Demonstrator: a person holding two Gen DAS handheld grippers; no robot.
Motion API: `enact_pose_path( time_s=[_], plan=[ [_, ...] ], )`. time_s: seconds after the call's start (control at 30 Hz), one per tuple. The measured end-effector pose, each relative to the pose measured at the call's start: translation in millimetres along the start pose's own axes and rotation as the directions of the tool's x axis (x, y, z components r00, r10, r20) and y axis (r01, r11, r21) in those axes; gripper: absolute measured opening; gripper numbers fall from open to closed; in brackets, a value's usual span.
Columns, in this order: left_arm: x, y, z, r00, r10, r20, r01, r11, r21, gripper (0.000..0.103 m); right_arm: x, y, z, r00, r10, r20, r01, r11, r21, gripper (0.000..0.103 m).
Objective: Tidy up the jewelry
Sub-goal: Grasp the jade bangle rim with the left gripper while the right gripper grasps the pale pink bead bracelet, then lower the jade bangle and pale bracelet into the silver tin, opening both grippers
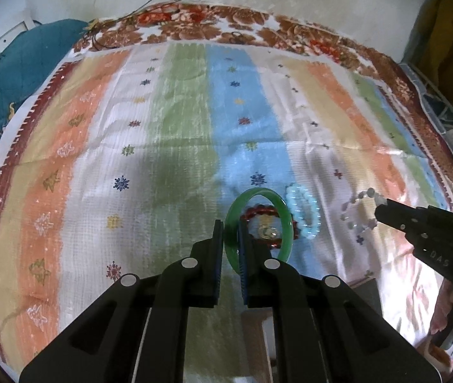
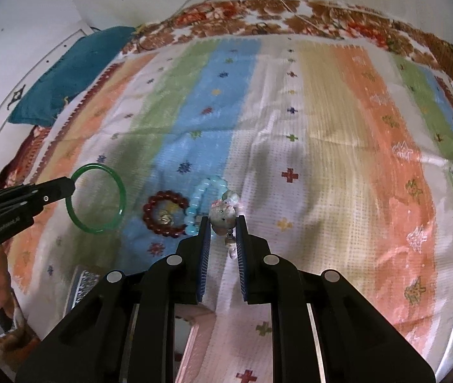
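Currently, at the far left, a teal cloth [image 2: 66,73] lies bunched at the edge of the striped cloth [image 1: 178,102] that covers the work surface. Next, your left gripper [image 1: 229,233] has its fingers nearly together, clamped on the rim of the green bangle [image 1: 282,210]. From the right wrist view the bangle [image 2: 121,191] reads as raised off the striped cloth [image 2: 322,127], its ring standing free beyond the left gripper [image 2: 70,188]. To the right of it, the red bead bracelet [image 2: 156,210] lies flat on the cloth with a small pale charm inside its loop. Just beside that, the light blue bead bracelet [image 2: 199,198] lies on the blue stripe; whether the two touch cannot be told. Further right, your right gripper [image 2: 223,223] has its fingers closed to a narrow gap, gripping the pale stone bracelet [image 2: 223,214], which bunches between the pads. From the left wrist view that bracelet [image 1: 359,210] hangs as a loop from the right gripper [image 1: 381,210], clear of the cloth.
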State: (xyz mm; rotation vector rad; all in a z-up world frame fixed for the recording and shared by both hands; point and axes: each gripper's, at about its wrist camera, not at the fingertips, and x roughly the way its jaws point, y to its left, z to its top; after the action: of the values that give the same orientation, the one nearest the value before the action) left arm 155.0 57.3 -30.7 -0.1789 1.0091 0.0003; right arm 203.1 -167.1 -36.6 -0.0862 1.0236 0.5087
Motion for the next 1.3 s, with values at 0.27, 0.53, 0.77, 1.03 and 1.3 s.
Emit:
enact_pose_path(
  time_s=[0.27, 0.53, 0.77, 1.03, 1.3],
  plan=[
    [-29.2, -19.4, -10.3, 0.999, -0.021, 0.045, 0.020, 0.999, 0.039, 0.009, -22.4, 18.8, -10.6, 1.000, 0.008, 0.024, -0.007, 0.999, -0.047, 0.017],
    [-44.6, -25.8, -22.9, 0.998, -0.030, 0.063, 0.026, 0.998, 0.060, 0.009, -34.2, 27.7, -22.4, 1.000, 0.012, 0.025, -0.010, 0.998, -0.064, 0.017],
    [-52.2, -34.4, -30.0, 0.997, -0.039, 0.070, 0.033, 0.996, 0.086, 0.009, -44.5, 33.2, -29.9, 0.999, 0.026, 0.042, -0.023, 0.997, -0.071, 0.017],
    [-60.9, -42.1, -39.9, 0.996, -0.023, 0.081, 0.014, 0.994, 0.110, 0.009, -48.3, 44.8, -37.4, 0.999, 0.021, 0.039, -0.016, 0.994, -0.112, 0.017],
    [-66.0, -46.5, -47.7, 0.996, -0.032, 0.081, 0.023, 0.993, 0.117, 0.009, -54.3, 45.1, -44.9, 0.998, 0.055, 0.037, -0.051, 0.993, -0.103, 0.017]
  ],
)
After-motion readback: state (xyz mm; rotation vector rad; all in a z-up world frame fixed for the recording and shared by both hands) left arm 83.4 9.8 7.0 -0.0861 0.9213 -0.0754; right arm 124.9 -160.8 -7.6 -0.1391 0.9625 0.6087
